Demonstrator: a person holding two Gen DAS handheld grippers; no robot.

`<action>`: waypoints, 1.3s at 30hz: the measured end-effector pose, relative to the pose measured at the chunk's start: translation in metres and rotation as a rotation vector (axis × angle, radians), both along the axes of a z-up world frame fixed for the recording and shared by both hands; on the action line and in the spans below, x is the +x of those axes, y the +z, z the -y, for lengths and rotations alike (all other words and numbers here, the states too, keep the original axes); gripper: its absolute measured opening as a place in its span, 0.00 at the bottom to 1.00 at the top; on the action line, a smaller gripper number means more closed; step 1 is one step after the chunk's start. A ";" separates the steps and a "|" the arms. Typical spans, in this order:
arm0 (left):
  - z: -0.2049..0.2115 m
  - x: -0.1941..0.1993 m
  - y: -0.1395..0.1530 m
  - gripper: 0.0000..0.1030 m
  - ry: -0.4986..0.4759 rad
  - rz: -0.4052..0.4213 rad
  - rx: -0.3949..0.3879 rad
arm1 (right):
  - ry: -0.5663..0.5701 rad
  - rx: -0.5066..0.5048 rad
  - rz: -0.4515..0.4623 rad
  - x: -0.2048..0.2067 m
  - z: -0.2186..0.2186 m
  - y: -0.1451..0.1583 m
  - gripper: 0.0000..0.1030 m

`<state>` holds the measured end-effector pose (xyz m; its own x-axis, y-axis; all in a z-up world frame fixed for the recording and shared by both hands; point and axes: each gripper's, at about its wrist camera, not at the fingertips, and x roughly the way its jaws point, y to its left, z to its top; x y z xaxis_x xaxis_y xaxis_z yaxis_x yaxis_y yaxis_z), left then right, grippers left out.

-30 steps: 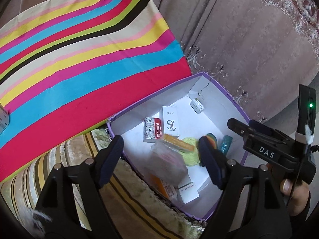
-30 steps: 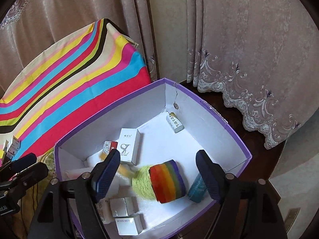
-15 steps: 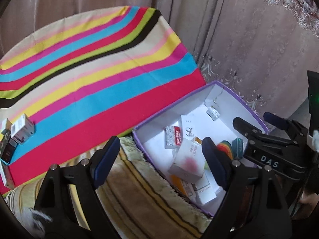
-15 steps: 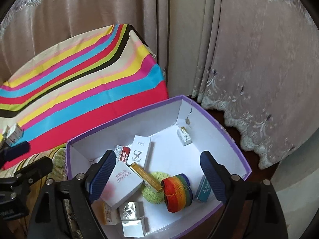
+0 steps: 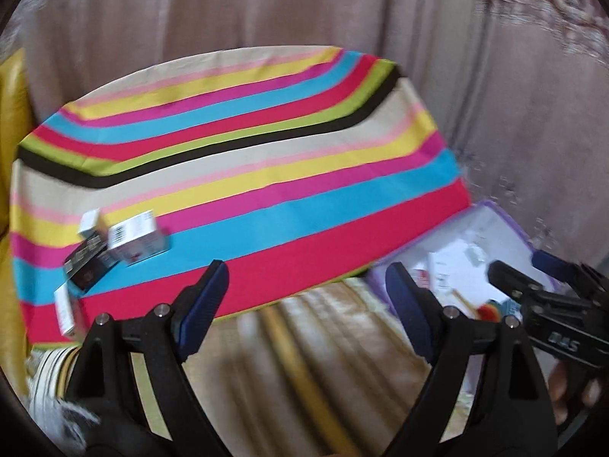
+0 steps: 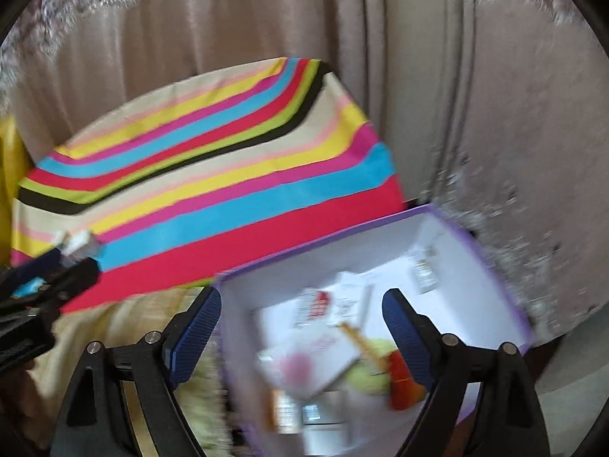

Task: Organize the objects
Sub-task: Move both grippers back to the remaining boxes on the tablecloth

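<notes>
Lying left of released left gripper (image 5: 304, 304) fingers, seemingly 4 boxes (image 5: 133, 238).

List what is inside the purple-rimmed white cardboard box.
The purple-rimmed white cardboard box holds several small white cartons, a green puff and a red-orange item. Blur and overlapping cartons hide anything beneath them.

I'm working in a home living room: embroidered curtains (image 5: 533, 95) behind, a striped cloth (image 5: 243, 175) (bright, multicoloured) over furniture.
</notes>
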<state>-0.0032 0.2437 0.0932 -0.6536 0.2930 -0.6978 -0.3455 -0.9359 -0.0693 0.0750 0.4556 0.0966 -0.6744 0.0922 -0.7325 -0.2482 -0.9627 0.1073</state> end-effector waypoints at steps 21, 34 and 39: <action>0.146 -0.001 -0.026 0.83 0.297 0.163 0.171 | 0.327 -0.029 0.053 -0.038 0.123 -0.014 0.85; 0.248 -0.003 -0.054 0.70 0.496 0.271 0.224 | 0.385 -0.039 0.091 -0.058 0.156 -0.024 0.85; 0.263 -0.013 -0.063 0.67 0.505 0.304 0.182 | 0.401 -0.048 0.107 -0.064 0.164 -0.030 0.85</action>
<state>-0.0163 -0.0197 0.0302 -0.5224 0.1313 -0.8425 0.1977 -0.9425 -0.2695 0.0108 0.2914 0.0670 -0.5703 -0.1977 -0.7973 0.1329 -0.9800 0.1480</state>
